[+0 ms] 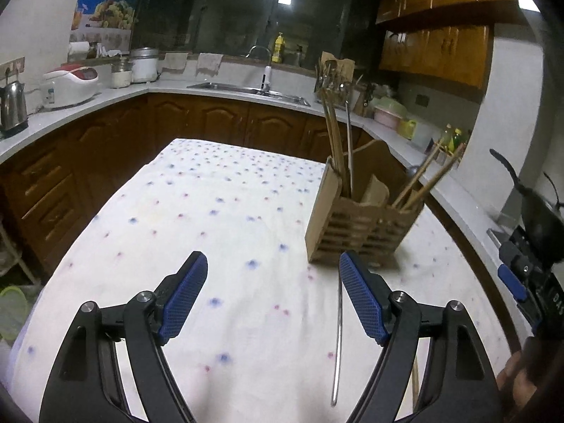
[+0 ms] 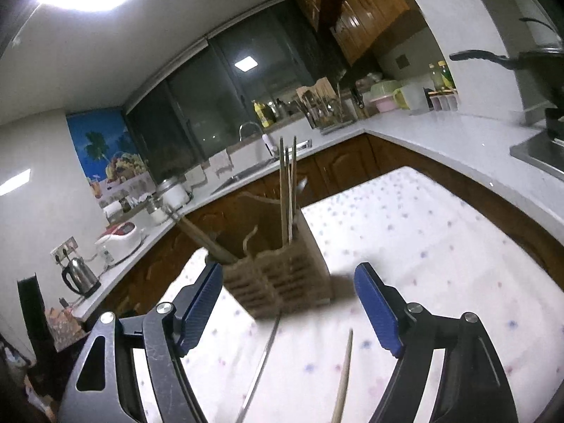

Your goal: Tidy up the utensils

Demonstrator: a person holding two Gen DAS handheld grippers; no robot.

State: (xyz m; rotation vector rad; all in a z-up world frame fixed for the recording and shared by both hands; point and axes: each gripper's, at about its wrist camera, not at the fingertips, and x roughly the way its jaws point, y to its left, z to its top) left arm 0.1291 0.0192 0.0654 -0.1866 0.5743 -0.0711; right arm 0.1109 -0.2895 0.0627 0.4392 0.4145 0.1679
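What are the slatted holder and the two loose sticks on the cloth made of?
The holder looks like unpainted wood or bamboo: matte tan, cut slats. The thin stick seems polished metal, likely steel: grey with a bright glint. The other stick looks like pale wood or bamboo, dull and beige. The cloth appears to be woven fabric, white with dots.

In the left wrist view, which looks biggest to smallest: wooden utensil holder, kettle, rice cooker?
1. Wooden utensil holder, though it is nearest.
2. Rice cooker.
3. Kettle, partly cut off at the edge.
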